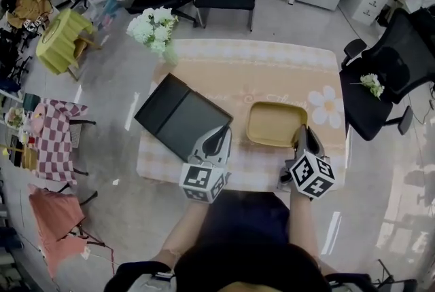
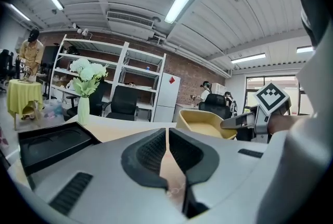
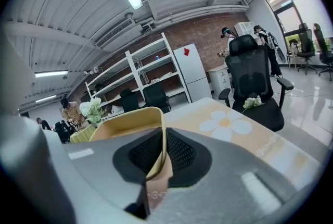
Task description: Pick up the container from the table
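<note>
The yellow container (image 1: 275, 124) lies on the table (image 1: 258, 66) beside a black tray (image 1: 178, 114). The right gripper (image 1: 303, 129) meets its right rim; the left gripper (image 1: 223, 131) overlaps the tray's corner.

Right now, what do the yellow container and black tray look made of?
Yellow container: probably thin moulded plastic, matte; its thin rounded rim sits pinched in the right claw. Could be pulp fibre. Black tray: likely rigid plastic, smooth with a faint sheen and a moulded recessed panel.
</note>
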Demonstrator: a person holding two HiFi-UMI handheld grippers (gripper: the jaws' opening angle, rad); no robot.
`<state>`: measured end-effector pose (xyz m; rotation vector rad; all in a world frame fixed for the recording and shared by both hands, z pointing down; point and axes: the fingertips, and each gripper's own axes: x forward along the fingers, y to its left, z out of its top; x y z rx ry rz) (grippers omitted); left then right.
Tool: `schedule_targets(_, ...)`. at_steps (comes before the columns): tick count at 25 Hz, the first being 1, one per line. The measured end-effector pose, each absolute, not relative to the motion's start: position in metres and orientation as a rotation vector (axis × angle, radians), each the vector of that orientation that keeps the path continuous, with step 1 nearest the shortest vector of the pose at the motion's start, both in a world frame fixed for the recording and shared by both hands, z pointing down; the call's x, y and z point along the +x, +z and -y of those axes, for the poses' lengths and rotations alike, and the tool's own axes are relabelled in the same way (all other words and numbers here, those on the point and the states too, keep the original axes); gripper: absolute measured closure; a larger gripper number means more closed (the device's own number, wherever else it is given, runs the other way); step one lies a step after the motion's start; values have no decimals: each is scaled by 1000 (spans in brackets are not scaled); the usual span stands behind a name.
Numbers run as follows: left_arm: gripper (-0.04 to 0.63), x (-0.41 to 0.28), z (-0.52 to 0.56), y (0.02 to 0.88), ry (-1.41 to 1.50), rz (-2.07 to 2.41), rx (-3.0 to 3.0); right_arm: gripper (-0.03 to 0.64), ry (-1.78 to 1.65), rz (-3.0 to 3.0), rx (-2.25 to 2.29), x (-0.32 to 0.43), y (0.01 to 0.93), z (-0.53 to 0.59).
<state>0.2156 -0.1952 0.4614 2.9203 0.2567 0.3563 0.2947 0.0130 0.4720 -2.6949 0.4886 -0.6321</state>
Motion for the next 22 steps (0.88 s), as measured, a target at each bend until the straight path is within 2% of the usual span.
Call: schedule_targets(22,569,207,207,465,386,-236,2936,594,-621,-474,-2678,293,472,-18)
